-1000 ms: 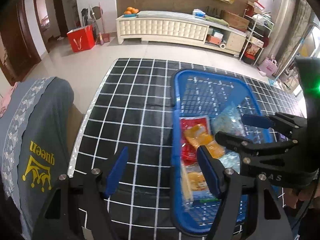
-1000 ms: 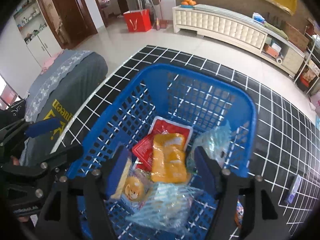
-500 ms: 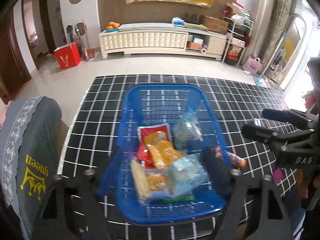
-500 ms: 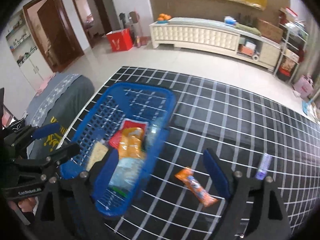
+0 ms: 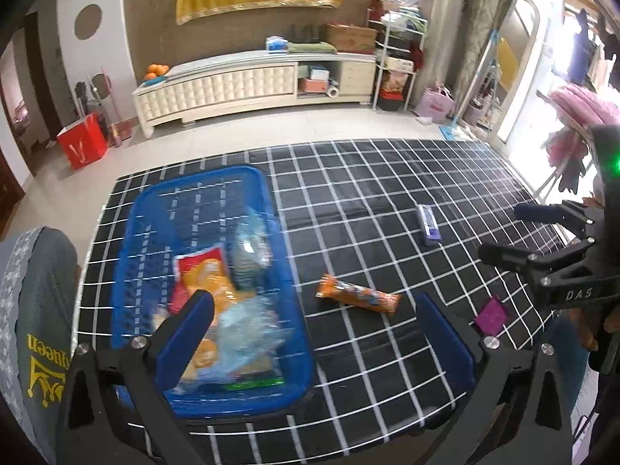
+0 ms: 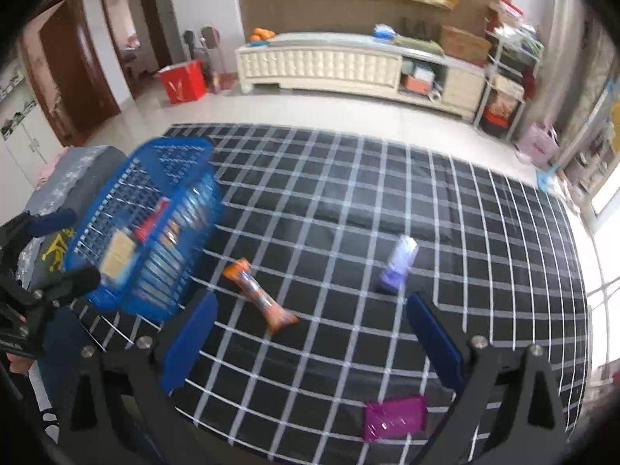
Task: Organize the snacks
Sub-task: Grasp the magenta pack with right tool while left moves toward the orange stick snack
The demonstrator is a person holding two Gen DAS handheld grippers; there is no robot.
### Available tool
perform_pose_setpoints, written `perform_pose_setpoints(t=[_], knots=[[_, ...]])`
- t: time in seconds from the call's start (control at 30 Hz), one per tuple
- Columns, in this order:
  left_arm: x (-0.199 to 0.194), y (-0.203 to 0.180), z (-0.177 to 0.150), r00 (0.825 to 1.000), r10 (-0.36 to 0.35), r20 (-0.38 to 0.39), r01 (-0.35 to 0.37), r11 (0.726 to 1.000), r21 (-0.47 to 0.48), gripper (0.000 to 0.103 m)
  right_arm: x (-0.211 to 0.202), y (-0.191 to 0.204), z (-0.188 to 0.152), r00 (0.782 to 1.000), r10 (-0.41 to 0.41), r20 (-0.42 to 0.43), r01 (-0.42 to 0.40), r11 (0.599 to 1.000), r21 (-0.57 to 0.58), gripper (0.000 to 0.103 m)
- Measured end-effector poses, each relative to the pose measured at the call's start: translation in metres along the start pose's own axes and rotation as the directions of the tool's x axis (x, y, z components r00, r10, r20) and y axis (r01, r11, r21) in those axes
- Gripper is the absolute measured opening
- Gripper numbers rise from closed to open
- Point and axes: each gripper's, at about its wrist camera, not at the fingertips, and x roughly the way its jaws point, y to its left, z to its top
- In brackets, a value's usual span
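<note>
Left wrist view, read from left to right: a grey cushion (image 5: 35,310) with yellow lettering sits off the table's left edge. On the checked tablecloth (image 5: 387,201), the blue basket (image 5: 151,209) stands along the left edge, reaching from the near edge toward the far one. It holds a red and orange packet (image 5: 201,275), clear blue-tinted bags (image 5: 248,248) and further wrapped snacks, blurred and hard to separate. The left gripper (image 5: 314,321) hangs over the near edge with its jaws spread wide and nothing between them; its left pad overlaps the basket's contents in the view, its right pad lies over bare cloth. Just right of the basket, apart from it, an orange snack bar (image 5: 356,296) lies flat. Farther right, toward the middle of the cloth, lies a purple-and-white packet (image 5: 429,224). Near the right end of the near edge lies a small magenta packet (image 5: 491,310). The right gripper (image 5: 515,232) shows at the right border.

Right wrist view, same order: the left gripper (image 6: 62,248) shows at the left border, the basket (image 6: 147,209) beside it. The orange bar (image 6: 259,296) lies right of the basket, the purple-and-white packet (image 6: 399,265) well right of the bar, and the magenta packet (image 6: 395,416) close to the near edge. The right gripper (image 6: 310,341) is spread wide and empty, above the cloth.
</note>
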Motion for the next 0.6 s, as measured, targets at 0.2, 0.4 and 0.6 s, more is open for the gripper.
perform_pose_setpoints(t=[0.2, 0.4, 0.6], knots=[[0.024, -0.042, -0.010, 0.998, -0.035, -0.049, 0.035, 0.999, 0.010, 0.103, 0.016, -0.043, -0.045, 0.995, -0.031, -0.092, 0.039, 0.996, 0.076, 0.100], [0.058, -0.083, -0.039, 0.988, -0.085, -0.128, 0.089, 0.995, 0.031, 0.103, 0.046, -0.080, -0.098, 0.978, 0.002, -0.206, 0.034, 0.985, 0.168, 0.100], [0.084, -0.109, -0.068, 0.978, -0.086, -0.190, 0.094, 0.995, 0.037, 0.103, 0.076, -0.090, -0.124, 0.963, 0.026, -0.269, 0.016, 0.988, 0.154, 0.100]])
